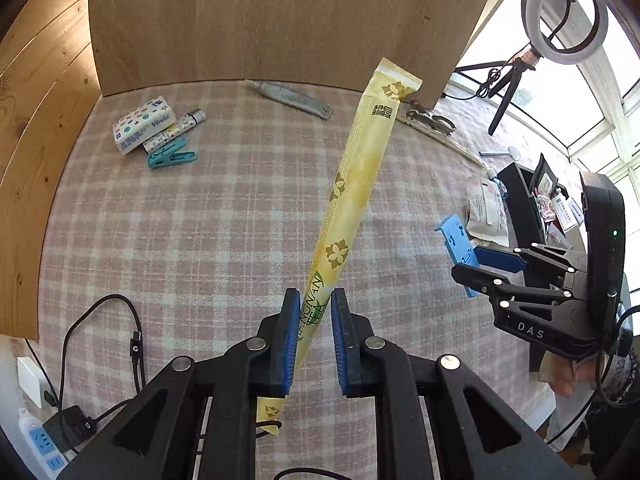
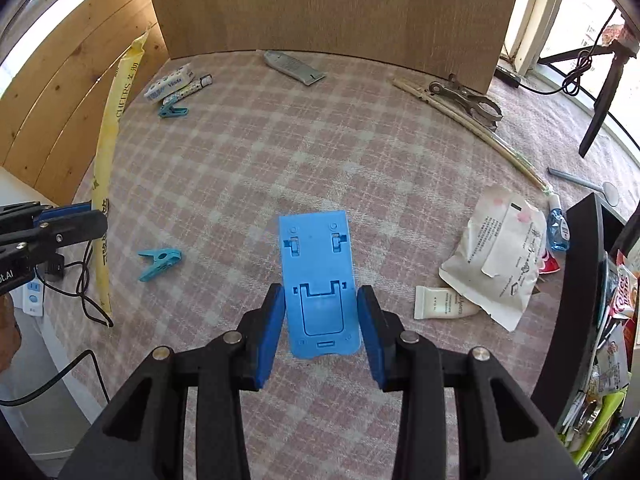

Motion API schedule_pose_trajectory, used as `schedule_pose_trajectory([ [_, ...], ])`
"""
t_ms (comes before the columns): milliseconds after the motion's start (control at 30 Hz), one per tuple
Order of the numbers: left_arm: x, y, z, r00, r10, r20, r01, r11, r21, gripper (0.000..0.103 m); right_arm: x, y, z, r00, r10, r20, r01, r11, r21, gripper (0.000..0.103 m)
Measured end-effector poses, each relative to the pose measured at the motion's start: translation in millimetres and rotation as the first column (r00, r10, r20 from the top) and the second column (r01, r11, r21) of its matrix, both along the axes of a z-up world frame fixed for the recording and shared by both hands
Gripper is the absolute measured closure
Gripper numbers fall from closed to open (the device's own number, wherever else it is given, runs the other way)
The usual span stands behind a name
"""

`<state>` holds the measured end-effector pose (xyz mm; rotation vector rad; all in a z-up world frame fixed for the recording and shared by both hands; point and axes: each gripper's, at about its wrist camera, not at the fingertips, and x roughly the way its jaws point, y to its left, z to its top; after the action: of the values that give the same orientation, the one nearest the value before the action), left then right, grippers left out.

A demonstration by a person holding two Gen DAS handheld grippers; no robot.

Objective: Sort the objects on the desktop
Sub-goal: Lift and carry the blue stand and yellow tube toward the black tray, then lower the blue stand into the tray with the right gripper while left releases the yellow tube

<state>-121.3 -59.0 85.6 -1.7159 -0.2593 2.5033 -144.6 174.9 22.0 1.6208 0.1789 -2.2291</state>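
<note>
Between the blue pads of the left gripper [image 1: 315, 312] a long yellow tea sachet [image 1: 360, 168] is clamped near its lower end, the jaws nearly closed on it; the sachet is held tilted above the pink checked tablecloth [image 1: 208, 216], its top pointing toward the wooden back panel [image 1: 280, 16]. A flat blue phone stand [image 2: 318, 280] is gripped by its two long edges in the right gripper [image 2: 320, 328], whose jaws are set about half apart and are filled by the stand.

On the cloth below, a teal clothes peg [image 2: 160, 263] is seen left of the stand, and a white tube [image 2: 442, 303] and a crumpled white pouch [image 2: 498, 260] to its right. Farther back lie a tissue pack [image 1: 143, 123], a patterned lighter [image 1: 176, 130] and a second teal peg [image 1: 172, 155] close together, perhaps touching. A grey utility knife [image 2: 294, 66] rests near the panel. Metal tongs [image 2: 466, 100] lie beside chopsticks [image 2: 468, 124]; their arms appear closed, with nothing held.
</note>
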Motion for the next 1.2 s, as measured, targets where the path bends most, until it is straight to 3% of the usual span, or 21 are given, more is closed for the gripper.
schedule_pose_trajectory([
  [167, -11, 21, 8, 0.999, -0.012, -0.044, 0.011, 1.000, -0.023, 0.089, 6, 16, 16, 0.999, -0.040, -0.031, 0.040, 0.999, -0.004, 0.067],
  [333, -20, 43, 42, 0.979, -0.010, -0.203, -0.018, 0.990, -0.137, 0.093, -8, 32, 27, 0.993, -0.096, -0.067, 0.095, 0.995, -0.023, 0.067],
  [400, -26, 51, 53, 0.975, -0.034, -0.219, 0.003, 0.991, -0.137, 0.093, -8, 40, 33, 0.991, -0.116, -0.074, 0.114, 0.993, -0.028, 0.067],
  [533, -36, 71, 59, 0.979, -0.081, -0.185, 0.063, 0.993, -0.103, 0.093, 0, 60, 44, 0.983, -0.153, -0.099, 0.151, 0.988, -0.031, 0.067],
  [700, -37, 123, 43, 0.974, -0.193, -0.122, 0.189, 0.981, -0.044, 0.093, 14, 101, 53, 0.967, -0.233, -0.106, 0.230, 0.972, -0.039, 0.067],
  [1000, -18, 266, 9, 0.913, -0.404, -0.050, 0.406, 0.912, 0.053, 0.093, 59, 217, 65, 0.900, -0.419, -0.118, 0.417, 0.908, -0.044, 0.067],
  [1200, -23, 347, 1, 0.888, -0.458, -0.029, 0.458, 0.880, 0.130, 0.093, 87, 305, 69, 0.834, -0.538, -0.124, 0.541, 0.841, -0.017, 0.067],
])
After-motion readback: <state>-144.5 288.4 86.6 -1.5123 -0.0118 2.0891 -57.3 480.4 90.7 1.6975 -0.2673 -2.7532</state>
